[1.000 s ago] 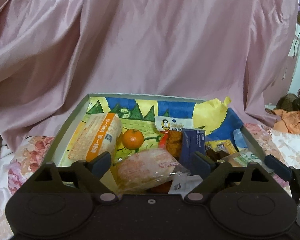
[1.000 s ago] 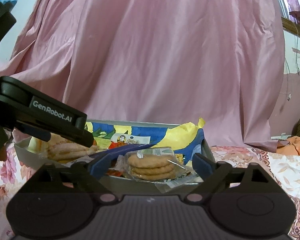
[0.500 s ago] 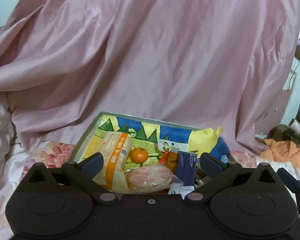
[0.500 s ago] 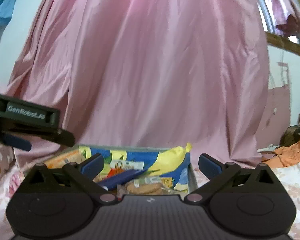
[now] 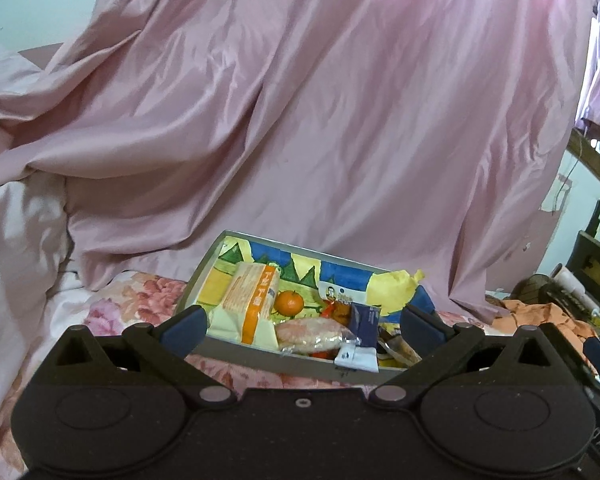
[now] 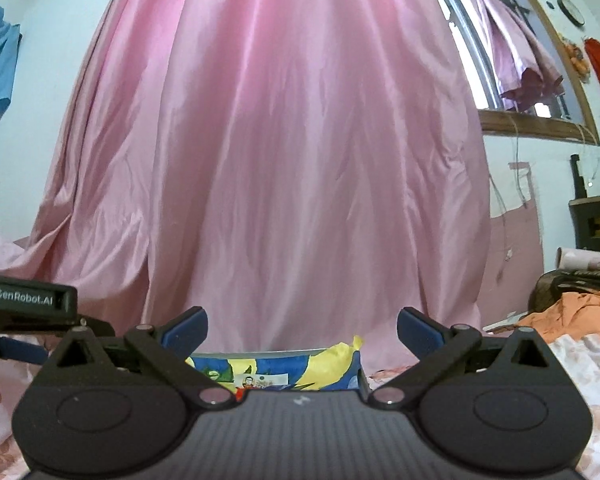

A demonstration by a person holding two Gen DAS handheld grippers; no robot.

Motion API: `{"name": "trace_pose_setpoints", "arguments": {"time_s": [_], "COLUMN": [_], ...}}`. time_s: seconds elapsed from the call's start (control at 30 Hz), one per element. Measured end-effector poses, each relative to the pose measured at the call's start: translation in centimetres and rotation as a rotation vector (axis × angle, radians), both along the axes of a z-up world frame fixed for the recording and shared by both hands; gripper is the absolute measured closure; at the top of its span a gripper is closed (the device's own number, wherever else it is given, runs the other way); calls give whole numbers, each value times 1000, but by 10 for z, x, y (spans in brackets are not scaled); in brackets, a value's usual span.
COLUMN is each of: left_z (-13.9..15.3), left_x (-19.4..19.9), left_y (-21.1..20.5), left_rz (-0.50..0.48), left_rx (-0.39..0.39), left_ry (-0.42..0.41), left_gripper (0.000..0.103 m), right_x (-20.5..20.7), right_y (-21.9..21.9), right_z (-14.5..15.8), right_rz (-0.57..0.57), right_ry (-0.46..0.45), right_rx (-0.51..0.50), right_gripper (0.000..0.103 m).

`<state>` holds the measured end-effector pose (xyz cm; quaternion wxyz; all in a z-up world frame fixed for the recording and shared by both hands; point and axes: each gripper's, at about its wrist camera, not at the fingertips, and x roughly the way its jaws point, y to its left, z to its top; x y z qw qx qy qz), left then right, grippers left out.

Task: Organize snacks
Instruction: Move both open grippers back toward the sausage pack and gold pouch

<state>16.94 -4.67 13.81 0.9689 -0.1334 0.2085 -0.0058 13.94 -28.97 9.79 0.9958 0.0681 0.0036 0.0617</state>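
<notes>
While both grippers hang with jaws spread and empty — left gripper (image 5: 302, 322), right gripper (image 6: 302, 326) — the snack tray (image 5: 260, 350) sits beyond their fingertips, orange (image 5: 289, 303) inside.

Left wrist: above the tray's (image 5: 260, 354) near edge, looking down in. Right wrist: low, facing the pink curtain (image 6: 300, 140). Shared: tray's (image 6: 276, 376) far wall, curtain (image 5: 320, 120).

Pink satin sheet (image 5: 300, 128) drapes the background. Floral bedspread (image 5: 120, 304) lies beneath. Orange cloth (image 6: 580, 312) lies right. Wall clock (image 6: 571, 11) hangs upper right.
</notes>
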Motion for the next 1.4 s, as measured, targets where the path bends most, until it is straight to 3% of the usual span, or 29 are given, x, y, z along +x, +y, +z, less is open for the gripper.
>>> {"name": "trace_pose_setpoints", "arguments": {"time_s": [0.33, 0.77, 1.13, 1.4], "left_z": [-9, -43, -89, -110], "left_x": [-55, -111, -131, -124], "left_y": [10, 17, 13, 14], "left_rz": [-19, -65, -132, -163], "left_rx": [11, 37, 109, 109], "left_ry": [-31, -22, 89, 203], "left_gripper": [1, 1, 1, 1], "right_x": [-46, -102, -111, -98], "right_y": [2, -1, 0, 3], "right_z": [7, -19, -52, -77], "right_rz": [-13, -48, -20, -3], "right_ry": [5, 81, 363, 536], "right_rx": [-46, -129, -167, -175], "right_gripper": [0, 0, 0, 0]}}
